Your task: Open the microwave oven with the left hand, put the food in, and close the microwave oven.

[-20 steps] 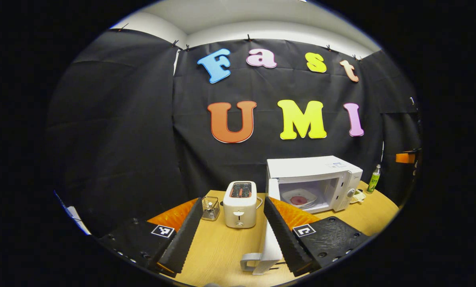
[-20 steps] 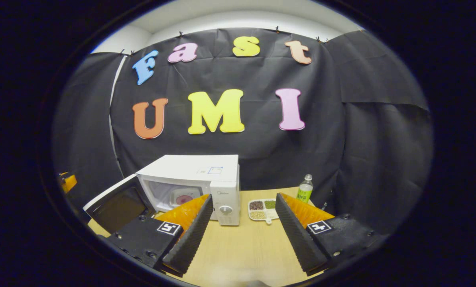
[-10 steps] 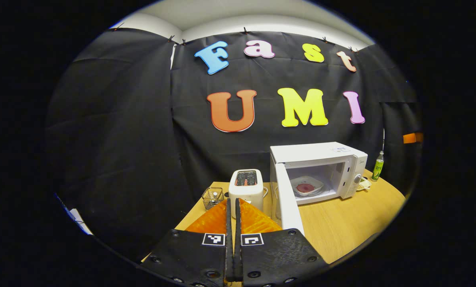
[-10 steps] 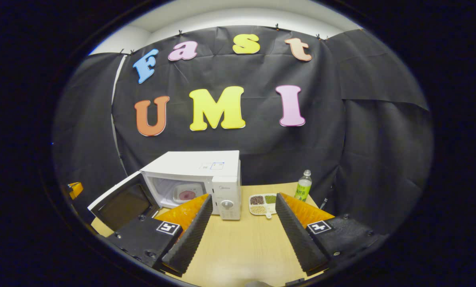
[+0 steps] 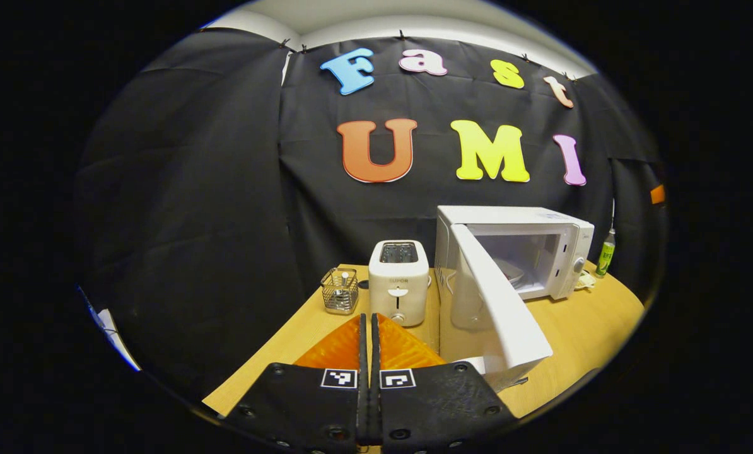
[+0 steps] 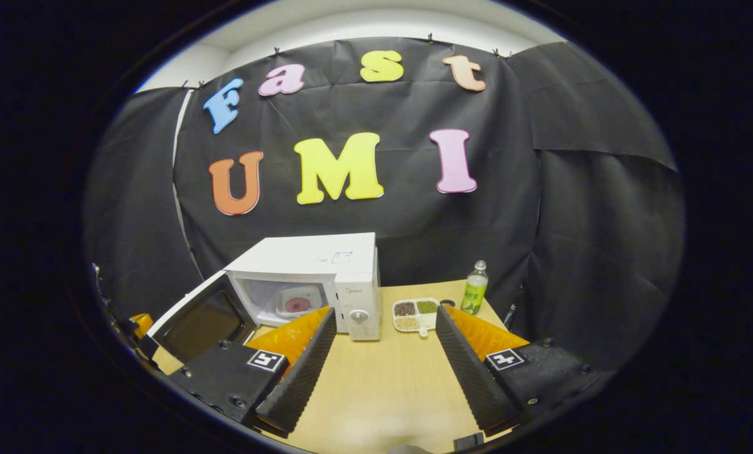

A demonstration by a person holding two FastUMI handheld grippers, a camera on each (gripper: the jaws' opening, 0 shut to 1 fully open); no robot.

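Nearest, the left gripper [image 5: 369,353] had its fingers pressed flat together with nothing between them, over the table's [image 5: 313,328] near edge. Right gripper [image 6: 383,353] was spread wide and held nothing, above bare wood. Just past the left gripper, the microwave door [image 5: 499,302] stood swung out, its free edge close by. Beyond it sat the toaster [image 5: 398,282] and, left of that, a wire basket [image 5: 339,291]. Microwave oven [image 6: 326,277] sat toward the table's far edge, cavity exposed, with a plate of food [image 6: 298,302] inside on the turntable. Right of it lay a divided dish of beans [image 6: 416,313], then a green bottle [image 6: 475,288] at the far right corner.
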